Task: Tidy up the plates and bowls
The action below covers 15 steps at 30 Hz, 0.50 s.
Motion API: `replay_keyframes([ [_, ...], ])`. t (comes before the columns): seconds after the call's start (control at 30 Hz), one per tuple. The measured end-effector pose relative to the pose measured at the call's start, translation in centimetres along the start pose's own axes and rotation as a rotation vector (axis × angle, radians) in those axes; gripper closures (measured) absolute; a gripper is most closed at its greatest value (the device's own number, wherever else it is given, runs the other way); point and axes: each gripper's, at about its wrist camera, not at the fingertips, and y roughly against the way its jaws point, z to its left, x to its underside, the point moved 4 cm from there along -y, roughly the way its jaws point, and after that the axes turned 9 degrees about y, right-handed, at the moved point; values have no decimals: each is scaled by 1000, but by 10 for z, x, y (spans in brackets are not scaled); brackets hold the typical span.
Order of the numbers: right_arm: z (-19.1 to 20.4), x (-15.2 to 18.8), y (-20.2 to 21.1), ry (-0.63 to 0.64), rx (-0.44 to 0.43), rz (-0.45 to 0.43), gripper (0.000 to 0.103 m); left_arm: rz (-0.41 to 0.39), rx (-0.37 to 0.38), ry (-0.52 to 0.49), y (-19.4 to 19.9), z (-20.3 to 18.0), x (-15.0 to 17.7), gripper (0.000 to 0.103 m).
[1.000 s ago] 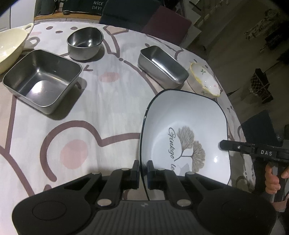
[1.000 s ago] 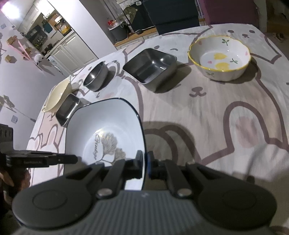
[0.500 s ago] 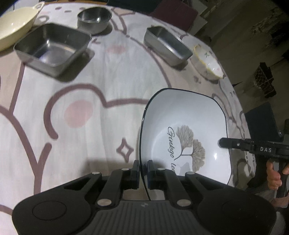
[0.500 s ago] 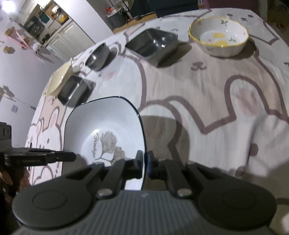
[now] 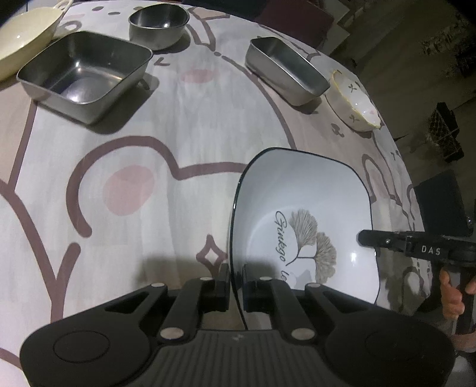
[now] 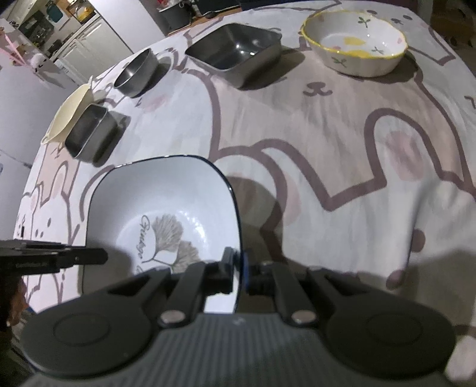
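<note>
A white square bowl with a dark rim and a ginkgo print [image 5: 300,220] is held over the near part of the table. My left gripper [image 5: 236,281] is shut on its left rim. My right gripper [image 6: 239,269] is shut on its right rim; the bowl also shows in the right wrist view [image 6: 160,214]. The right gripper shows from the side in the left wrist view [image 5: 369,238], the left gripper likewise in the right wrist view [image 6: 101,256].
On the bear-print tablecloth [image 5: 178,125] stand a square steel pan [image 5: 83,74], a round steel bowl [image 5: 157,25], a rectangular steel pan [image 5: 285,70], a yellow-rimmed floral bowl [image 5: 355,101] and a cream dish [image 5: 20,38]. The table edge runs along the right.
Both grippers with the white bowl have drawn back toward the near edge and come lower over the table. The grip on both rims is unchanged.
</note>
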Motion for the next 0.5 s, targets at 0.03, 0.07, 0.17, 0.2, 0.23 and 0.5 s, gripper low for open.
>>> replay_keyframes([
  [0.03, 0, -2, 0, 1, 5, -6, 95, 0, -3, 0, -1, 0, -2, 95],
  [0.07, -1, -3, -1, 0, 8, -13, 95, 1, -7, -1, -2, 0, -2, 94],
  [0.17, 0, -5, -4, 9, 22, -15, 95, 3, -23, -18, -5, -2, -2, 93],
  [0.2, 1, -5, -5, 13, 26, -15, 95, 3, -25, -19, -6, -1, -2, 93],
  [0.23, 1, -5, -6, 19, 31, -17, 94, 2, -25, -19, -6, -1, -2, 93],
  [0.5, 4, -5, -6, 38, 57, -20, 94, -11, -30, -26, -7, -3, -1, 92],
])
